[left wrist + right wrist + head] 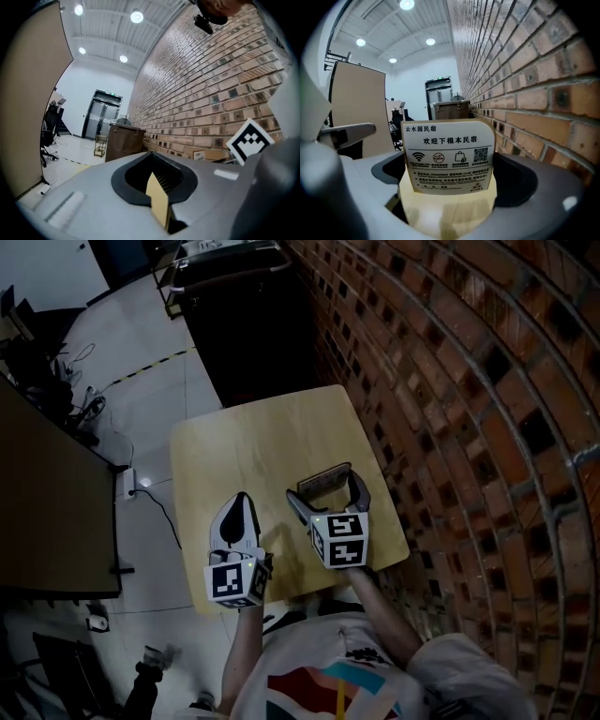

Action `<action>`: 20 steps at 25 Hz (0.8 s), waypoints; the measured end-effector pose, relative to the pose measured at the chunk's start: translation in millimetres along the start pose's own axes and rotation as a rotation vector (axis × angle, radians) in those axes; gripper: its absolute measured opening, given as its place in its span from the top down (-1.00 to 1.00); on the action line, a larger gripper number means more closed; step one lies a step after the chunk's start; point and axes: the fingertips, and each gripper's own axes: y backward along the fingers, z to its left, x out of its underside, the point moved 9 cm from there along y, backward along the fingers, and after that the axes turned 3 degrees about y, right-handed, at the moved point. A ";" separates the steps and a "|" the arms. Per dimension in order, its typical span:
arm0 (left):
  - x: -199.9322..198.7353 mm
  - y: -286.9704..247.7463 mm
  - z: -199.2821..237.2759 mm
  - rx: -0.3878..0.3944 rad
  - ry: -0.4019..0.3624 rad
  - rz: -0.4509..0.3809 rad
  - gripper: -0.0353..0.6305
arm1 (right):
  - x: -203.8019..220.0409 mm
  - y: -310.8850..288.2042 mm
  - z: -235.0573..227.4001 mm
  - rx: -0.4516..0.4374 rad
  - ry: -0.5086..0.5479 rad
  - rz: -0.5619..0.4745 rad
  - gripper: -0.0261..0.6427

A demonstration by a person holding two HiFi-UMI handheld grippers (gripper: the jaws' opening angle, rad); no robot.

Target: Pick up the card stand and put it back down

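Observation:
The card stand [324,481] is a pale upright card with printed text and icons, standing on the small wooden table [253,437] near its right front corner. My right gripper [326,495] is open, one jaw at each end of the stand, and a gap shows on both sides. In the right gripper view the card stand [449,157] fills the middle between the jaws of that gripper [450,187], its printed face towards the camera. My left gripper [241,502] hovers to the left of the stand, shut and holding nothing. In the left gripper view its jaws [157,187] meet, with only a sliver of tabletop showing.
A brick wall [450,381] runs close along the table's right side. A dark cabinet [244,324] stands beyond the far edge. A brown desk [47,512] and floor cables [155,498] lie to the left. The person's torso is at the near edge.

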 end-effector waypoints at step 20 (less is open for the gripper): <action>-9.6 27.7 -7.9 -0.021 -0.072 -0.048 0.88 | -1.5 57.6 23.8 -0.069 0.012 -0.083 -0.77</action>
